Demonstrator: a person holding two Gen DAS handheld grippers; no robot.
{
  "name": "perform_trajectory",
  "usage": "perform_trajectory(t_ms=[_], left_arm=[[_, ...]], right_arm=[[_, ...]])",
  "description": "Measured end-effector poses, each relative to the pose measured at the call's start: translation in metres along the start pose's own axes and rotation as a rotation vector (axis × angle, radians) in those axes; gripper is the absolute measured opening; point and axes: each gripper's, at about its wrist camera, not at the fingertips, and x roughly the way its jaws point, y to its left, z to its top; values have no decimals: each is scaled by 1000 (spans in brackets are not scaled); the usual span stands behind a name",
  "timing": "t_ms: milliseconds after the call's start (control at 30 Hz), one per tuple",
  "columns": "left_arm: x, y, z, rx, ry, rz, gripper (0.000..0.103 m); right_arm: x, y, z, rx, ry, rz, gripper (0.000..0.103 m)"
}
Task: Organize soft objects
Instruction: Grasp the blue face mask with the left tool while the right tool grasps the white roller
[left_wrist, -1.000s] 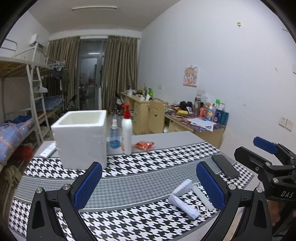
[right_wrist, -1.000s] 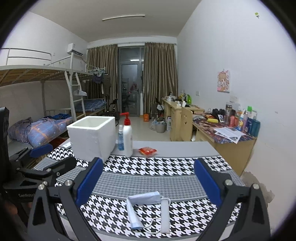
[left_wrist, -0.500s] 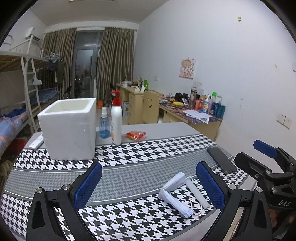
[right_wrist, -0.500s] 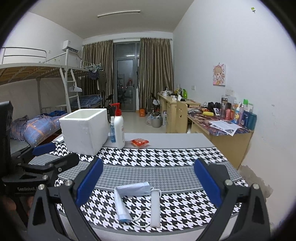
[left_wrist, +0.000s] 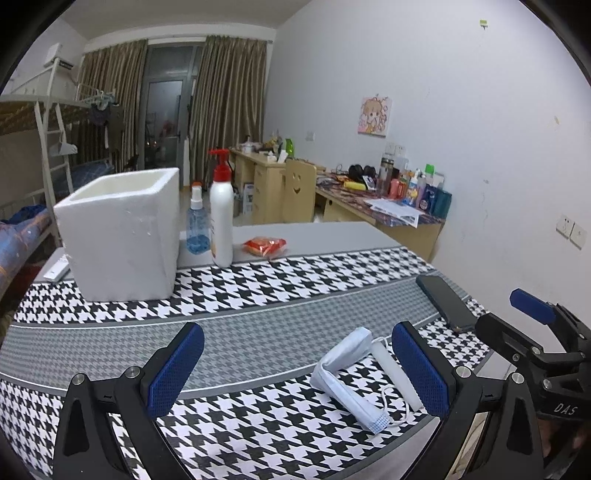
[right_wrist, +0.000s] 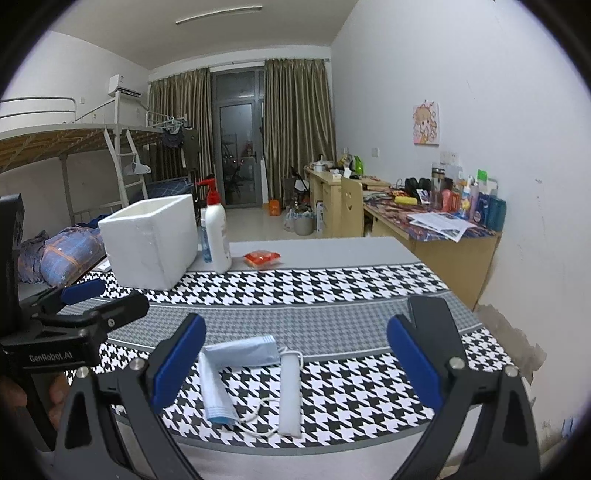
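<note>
A folded pale blue face mask (left_wrist: 343, 373) with white ear loops lies on the houndstooth cloth near the table's front edge; it also shows in the right wrist view (right_wrist: 236, 369). My left gripper (left_wrist: 295, 369) is open and empty, above the table, with the mask just inside its right finger. My right gripper (right_wrist: 295, 362) is open and empty, with the mask between its fingers but below them. A white foam box (left_wrist: 122, 236) stands open-topped at the back left, also in the right wrist view (right_wrist: 151, 240).
A white pump bottle (left_wrist: 221, 218), a blue spray bottle (left_wrist: 197, 229) and a red packet (left_wrist: 266, 245) stand behind the cloth. A black phone (left_wrist: 445, 302) lies at the right edge. A remote (left_wrist: 55, 269) lies left of the box. Desks and a bunk bed stand beyond.
Both grippers have dropped and moved closer to the table, so the mask sits larger and nearer between the fingers. Both stay open.
</note>
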Motion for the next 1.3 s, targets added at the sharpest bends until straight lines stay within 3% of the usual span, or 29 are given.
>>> perform_trajectory(t_ms=[700,1000,1300], left_arm=[[43,-11,-20,-10,123,-6,102],[61,-14,-25,-12,175,-16,102],[76,-20,-31,7,223,-25,89]], right_arm=[[31,-14,-21,-6,95,0,100],[45,-20,-31,-7,144,4,94],[55,-22,-39,-5,184,18,89]])
